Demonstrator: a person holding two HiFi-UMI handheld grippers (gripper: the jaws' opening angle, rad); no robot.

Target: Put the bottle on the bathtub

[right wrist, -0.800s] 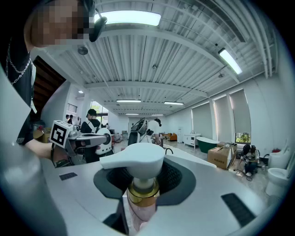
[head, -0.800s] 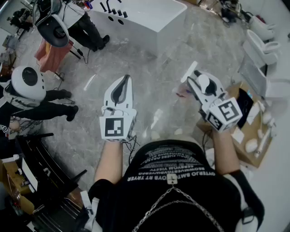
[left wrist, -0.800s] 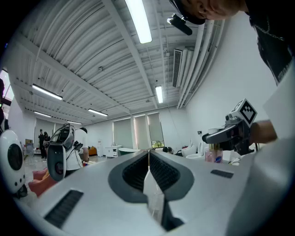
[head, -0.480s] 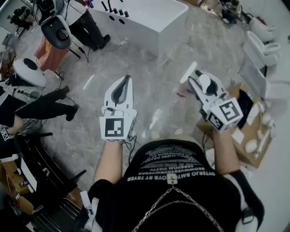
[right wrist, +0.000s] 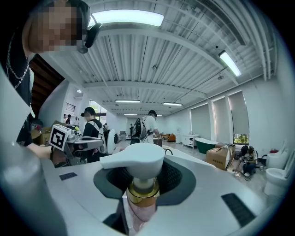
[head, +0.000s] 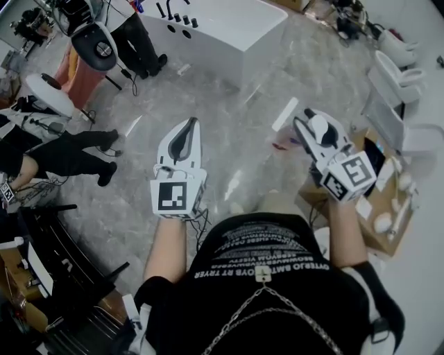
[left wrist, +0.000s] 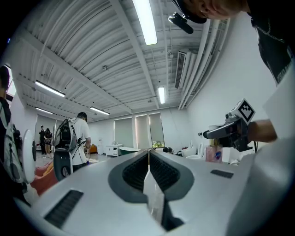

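Head view: both grippers are held out over a grey marble floor (head: 229, 104), well apart from each other. Left gripper (head: 188, 125): fingers (left wrist: 131, 174) are pressed together with nothing between them. Right gripper (head: 307, 125): fingers (right wrist: 174, 180) are clamped on the bottle (right wrist: 139, 171) near its gold collar. The white pump head stands clear above the fingers; the pink body below is mostly hidden. In the left gripper view the bottle sits upright under the right gripper. The bathtub (head: 232, 26) is white, with black taps (head: 175, 14) at its left end, and stands far, ahead of the left gripper. The bottle is well apart from it, near right. A cardboard box (head: 388, 208) sits on the floor just right of the right gripper. A person (head: 66, 156) in dark trousers is at the left; a second person (head: 139, 48) stands by the tub's left end.
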